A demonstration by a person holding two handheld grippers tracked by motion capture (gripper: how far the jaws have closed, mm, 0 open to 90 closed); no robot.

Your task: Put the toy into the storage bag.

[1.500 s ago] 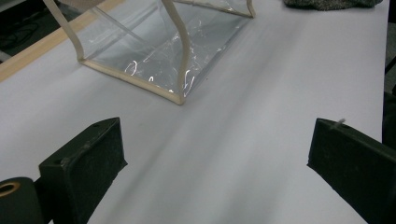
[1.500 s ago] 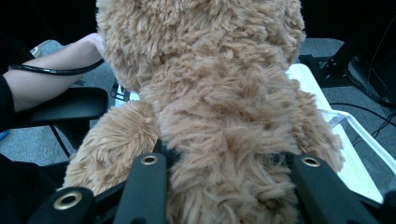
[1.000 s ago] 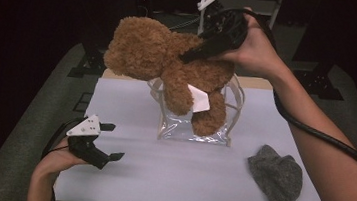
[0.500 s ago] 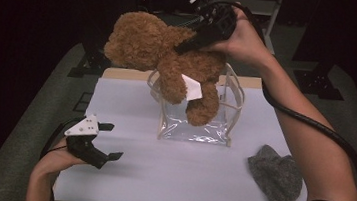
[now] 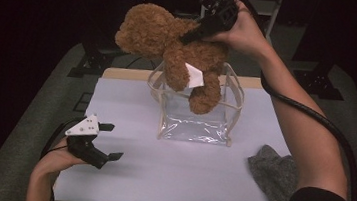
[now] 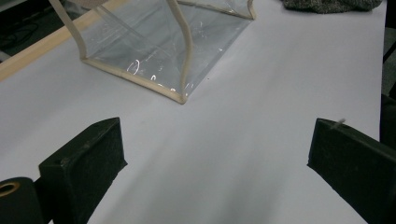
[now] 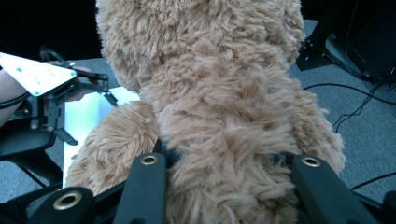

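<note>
A brown teddy bear (image 5: 172, 49) hangs in the air over a clear plastic bag (image 5: 197, 117) that stands open at the middle of the white table (image 5: 168, 180). My right gripper (image 5: 193, 31) is shut on the bear's back, and its jaws press into the fur (image 7: 219, 93). The bear's legs and white tag (image 5: 194, 76) dangle at the bag's open top. My left gripper (image 5: 107, 141) rests low at the table's front left, open and with nothing in it. Its view looks across the table at the bag (image 6: 154, 42).
A grey cloth (image 5: 272, 173) lies at the table's front right, also at the top edge of the left gripper view (image 6: 331, 3). A wooden strip (image 5: 124, 73) runs along the table's far edge. Dark stands and cables (image 7: 345, 93) sit on the floor beyond.
My right gripper has lifted the bear higher and a little farther back above the bag. The left gripper has stayed where it was.
</note>
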